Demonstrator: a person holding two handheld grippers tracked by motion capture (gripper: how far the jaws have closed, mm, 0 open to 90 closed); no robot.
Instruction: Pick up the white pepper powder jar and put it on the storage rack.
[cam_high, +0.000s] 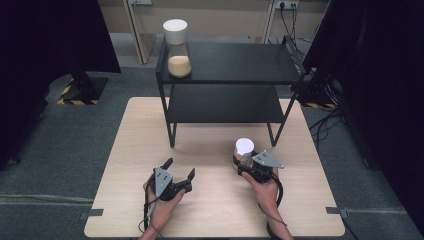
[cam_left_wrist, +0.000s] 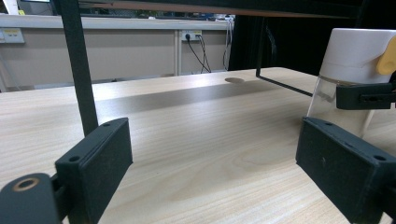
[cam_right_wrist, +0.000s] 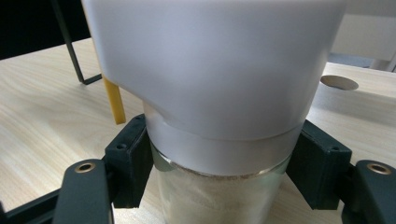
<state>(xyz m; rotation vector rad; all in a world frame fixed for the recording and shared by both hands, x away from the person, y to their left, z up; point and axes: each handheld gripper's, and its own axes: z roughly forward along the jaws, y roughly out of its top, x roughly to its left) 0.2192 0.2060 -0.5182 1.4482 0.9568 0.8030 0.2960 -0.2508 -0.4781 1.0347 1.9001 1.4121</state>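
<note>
A glass jar with a white lid (cam_high: 244, 148) and pale powder inside is near the table's front right, in front of the black shelf. My right gripper (cam_high: 243, 163) is shut on it. In the right gripper view the two pads (cam_right_wrist: 130, 161) press the glass just below the lid (cam_right_wrist: 210, 70). I cannot tell whether the jar's base rests on the table. My left gripper (cam_high: 180, 168) hovers over the front middle of the table, open, with bare wood between its jaws (cam_left_wrist: 210, 154). Its view shows the held jar (cam_left_wrist: 350, 70) off to the right.
A black two-tier shelf (cam_high: 235, 80) stands on the back half of the wooden table (cam_high: 125, 165). A second white-lidded jar (cam_high: 177, 47) with beige contents stands on the top tier's left end. A shelf leg (cam_left_wrist: 77, 60) rises close to my left gripper. The table has a round cable hole (cam_right_wrist: 339, 82).
</note>
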